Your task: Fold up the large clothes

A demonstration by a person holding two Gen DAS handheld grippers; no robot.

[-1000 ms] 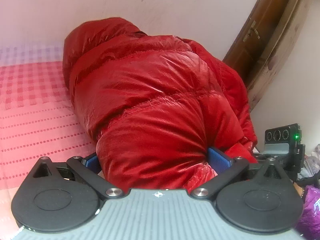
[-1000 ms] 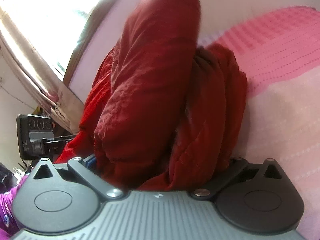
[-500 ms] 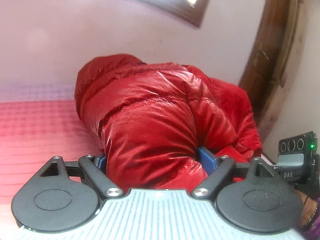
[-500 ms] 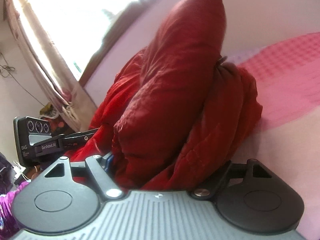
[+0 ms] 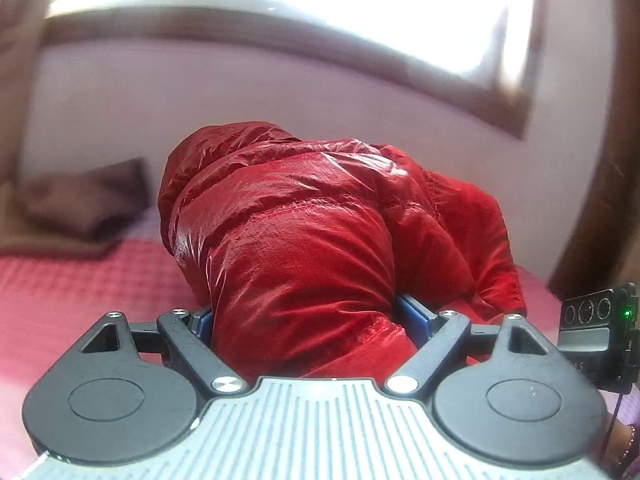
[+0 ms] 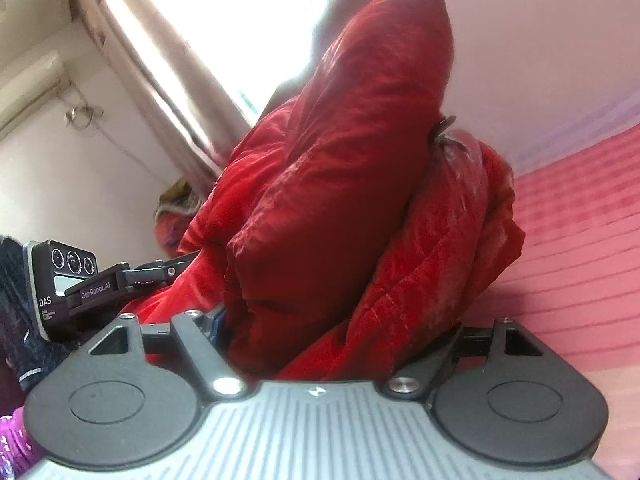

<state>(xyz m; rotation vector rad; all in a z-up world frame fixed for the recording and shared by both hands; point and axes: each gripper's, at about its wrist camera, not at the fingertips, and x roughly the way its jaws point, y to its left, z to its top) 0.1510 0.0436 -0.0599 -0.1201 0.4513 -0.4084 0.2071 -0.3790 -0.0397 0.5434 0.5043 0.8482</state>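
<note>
A shiny red puffer jacket (image 5: 312, 240) is bunched up and lifted over the pink checked bed (image 5: 80, 300). My left gripper (image 5: 308, 320) is shut on a thick wad of it; the blue pads (image 5: 416, 316) press its sides. In the right wrist view the same jacket (image 6: 352, 200) rises as a tall folded mass. My right gripper (image 6: 332, 332) is shut on its lower edge, with the fingers mostly buried in fabric. The other gripper's body (image 6: 68, 280) shows at the left there, and at the right edge of the left wrist view (image 5: 596, 332).
A brown pillow (image 5: 80, 204) lies at the bed's far left by the wall. A window (image 5: 280, 12) is above it, with a wooden door frame (image 5: 600, 160) to the right. A curtain (image 6: 160, 80) hangs at the left of the right wrist view.
Both grippers have tilted upward with the jacket still held. The window and pillow have come into the left view, and more curtain and wall into the right view.
</note>
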